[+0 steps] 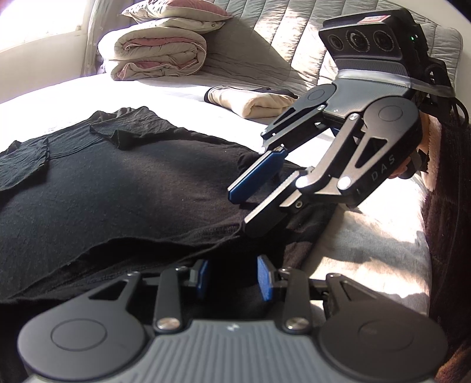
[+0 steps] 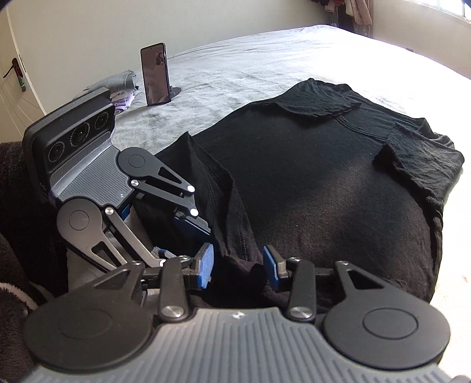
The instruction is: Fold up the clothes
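Black T-shirt [image 1: 123, 188] lies spread on a pale bed [image 1: 123, 88], filling the middle and left of the left wrist view. Its short sleeves are folded inward across the chest at the far end, and the near hem is doubled back on itself in a loose, wavy layer. The knit is thin and slightly rumpled. At the near edge the left claw [image 1: 234, 280] has a fold of the dark cloth between its blue pads; whether they press on it I cannot tell. To the right, the right claw [image 1: 250, 203] points down at the hem's right corner with its jaws parted, a gap showing between the blue pad and the other finger. Far off sit a folded cream garment [image 1: 250, 103], a rolled quilt [image 1: 153, 56] and a pillow [image 1: 176, 11].

From the right wrist view the shirt [image 2: 323, 191] covers the middle and right of the bed [image 2: 265, 59], sleeves tucked in at the far right. Its near left edge stands up in a ridge of bunched cloth that runs down between the right claw's [image 2: 238, 266] blue pads, which stand apart from it. The left claw [image 2: 188, 232] reaches in from the left, its tips buried in the shirt's edge. A phone [image 2: 155, 75] stands upright on the far left of the bed, beside a small heap of clothes [image 2: 117, 85].
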Motion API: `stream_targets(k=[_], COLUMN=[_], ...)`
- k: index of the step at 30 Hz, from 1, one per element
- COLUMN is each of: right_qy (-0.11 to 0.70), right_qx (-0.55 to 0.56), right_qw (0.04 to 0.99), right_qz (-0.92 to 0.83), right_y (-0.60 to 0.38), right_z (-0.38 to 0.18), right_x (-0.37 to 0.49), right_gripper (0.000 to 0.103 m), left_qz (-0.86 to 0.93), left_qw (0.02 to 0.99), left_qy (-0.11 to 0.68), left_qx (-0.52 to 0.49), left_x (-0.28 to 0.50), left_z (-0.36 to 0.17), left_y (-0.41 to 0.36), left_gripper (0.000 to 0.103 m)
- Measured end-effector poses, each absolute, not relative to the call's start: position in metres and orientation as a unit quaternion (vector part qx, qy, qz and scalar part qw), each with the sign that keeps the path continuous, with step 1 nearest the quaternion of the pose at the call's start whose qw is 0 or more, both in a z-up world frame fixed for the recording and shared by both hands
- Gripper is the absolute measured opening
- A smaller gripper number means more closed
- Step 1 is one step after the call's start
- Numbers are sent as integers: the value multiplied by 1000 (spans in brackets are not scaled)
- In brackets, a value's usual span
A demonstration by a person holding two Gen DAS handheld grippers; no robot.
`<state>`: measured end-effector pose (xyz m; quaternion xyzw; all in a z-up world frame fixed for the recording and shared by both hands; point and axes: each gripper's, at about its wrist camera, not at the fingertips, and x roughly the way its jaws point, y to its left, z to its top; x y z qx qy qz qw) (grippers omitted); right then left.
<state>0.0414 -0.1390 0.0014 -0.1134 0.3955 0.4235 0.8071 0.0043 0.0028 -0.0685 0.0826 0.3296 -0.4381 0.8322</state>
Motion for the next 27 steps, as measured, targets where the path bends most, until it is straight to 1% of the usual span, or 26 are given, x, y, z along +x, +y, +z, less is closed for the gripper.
stream_targets(k=[5, 13, 18, 22, 26, 27], right_qy=[398, 383, 378, 393, 403, 397], right_qx=[-163, -182, -168, -164, -156, -150], right_qw=[807, 818, 856, 868, 869, 874], right_qz=[405, 389, 310, 255, 241, 238], right_y=[-137, -143, -177, -191, -195, -196], right_z=[-4, 0, 6, -6, -21, -21], right_x=[38, 36, 44, 57, 61, 59], right_gripper=[42, 42, 43, 43, 43, 32], left_qz=[-436, -423, -423, -423, -423, -422], left_qw=[833, 840, 840, 840, 840, 840], left_qy=[333, 336, 336, 335, 336, 337], left_qx=[75, 55, 59, 62, 58, 56], left_x=[6, 15, 16, 16, 20, 21], left_z=[-65, -61, -61, -62, -61, -61], left_y=[4, 12, 11, 10, 10, 11], left_gripper=[35, 35, 35, 35, 35, 35])
